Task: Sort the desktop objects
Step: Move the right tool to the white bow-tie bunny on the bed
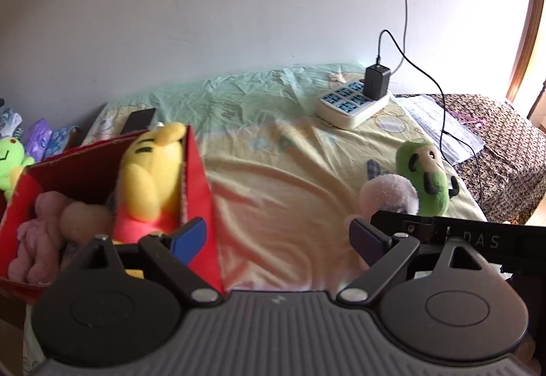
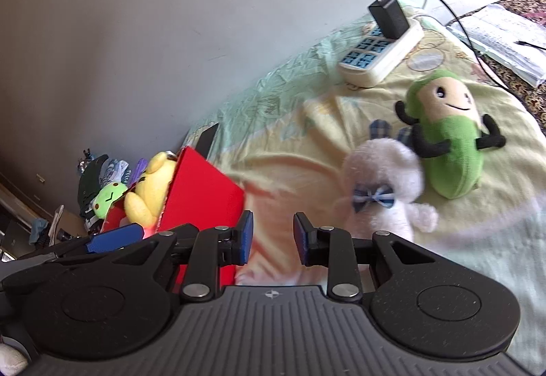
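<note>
A red box (image 1: 199,191) stands at the left of the cloth-covered table and holds a yellow plush (image 1: 150,178) and a pink plush (image 1: 37,232); the box also shows in the right wrist view (image 2: 201,195). A white plush with a blue bow (image 2: 382,191) and a green plush (image 2: 450,144) lie on the cloth to the right. My left gripper (image 1: 278,237) is open and empty, just right of the box. My right gripper (image 2: 273,237) is open and empty, hovering left of the white plush (image 1: 392,195). The green plush (image 1: 425,178) lies beyond it.
A white power strip (image 1: 351,103) with a black adapter (image 1: 376,82) and trailing cable sits at the back of the table. A bright green plush (image 1: 8,164) and clutter lie left of the box. A dark patterned surface with papers (image 1: 440,123) lies at right.
</note>
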`<act>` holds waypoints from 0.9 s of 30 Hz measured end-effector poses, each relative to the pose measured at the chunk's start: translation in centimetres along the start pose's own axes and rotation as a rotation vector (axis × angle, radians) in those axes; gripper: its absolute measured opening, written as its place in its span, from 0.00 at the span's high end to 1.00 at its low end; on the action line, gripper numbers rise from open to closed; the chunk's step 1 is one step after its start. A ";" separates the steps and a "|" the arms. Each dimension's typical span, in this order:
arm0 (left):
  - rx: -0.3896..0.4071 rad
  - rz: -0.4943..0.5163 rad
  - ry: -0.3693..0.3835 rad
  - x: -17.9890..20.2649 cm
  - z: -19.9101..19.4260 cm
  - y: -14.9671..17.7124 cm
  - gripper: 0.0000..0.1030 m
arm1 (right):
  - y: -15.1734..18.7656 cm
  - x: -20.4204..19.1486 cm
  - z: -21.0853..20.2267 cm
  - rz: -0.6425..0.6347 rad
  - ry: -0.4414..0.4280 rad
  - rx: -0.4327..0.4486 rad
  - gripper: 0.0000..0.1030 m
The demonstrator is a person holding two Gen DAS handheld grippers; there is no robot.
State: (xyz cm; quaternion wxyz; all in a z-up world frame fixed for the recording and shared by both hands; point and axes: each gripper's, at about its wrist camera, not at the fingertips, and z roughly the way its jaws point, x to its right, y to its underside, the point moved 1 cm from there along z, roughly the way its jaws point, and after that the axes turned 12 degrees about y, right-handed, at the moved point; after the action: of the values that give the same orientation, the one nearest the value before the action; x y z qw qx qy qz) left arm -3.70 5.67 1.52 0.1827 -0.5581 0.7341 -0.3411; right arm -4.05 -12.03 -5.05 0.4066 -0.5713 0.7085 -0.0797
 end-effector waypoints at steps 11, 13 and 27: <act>-0.100 0.001 0.059 1.6 4.0 0.4 0.11 | -0.5 3.7 0.6 0.079 0.051 -0.029 0.70; -0.121 -0.003 0.072 1.8 4.8 0.6 0.11 | -0.6 4.3 0.8 0.095 0.062 -0.033 0.70; -0.216 -0.016 0.240 2.3 10.8 2.2 0.11 | -1.7 8.2 3.0 0.206 0.152 -0.063 0.60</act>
State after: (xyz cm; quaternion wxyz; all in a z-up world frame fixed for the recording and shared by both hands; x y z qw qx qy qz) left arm 1.11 0.56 -7.33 0.0299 -0.5356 0.7785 -0.3258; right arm -0.94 -18.66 -10.03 0.3396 -0.5002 0.7944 -0.0583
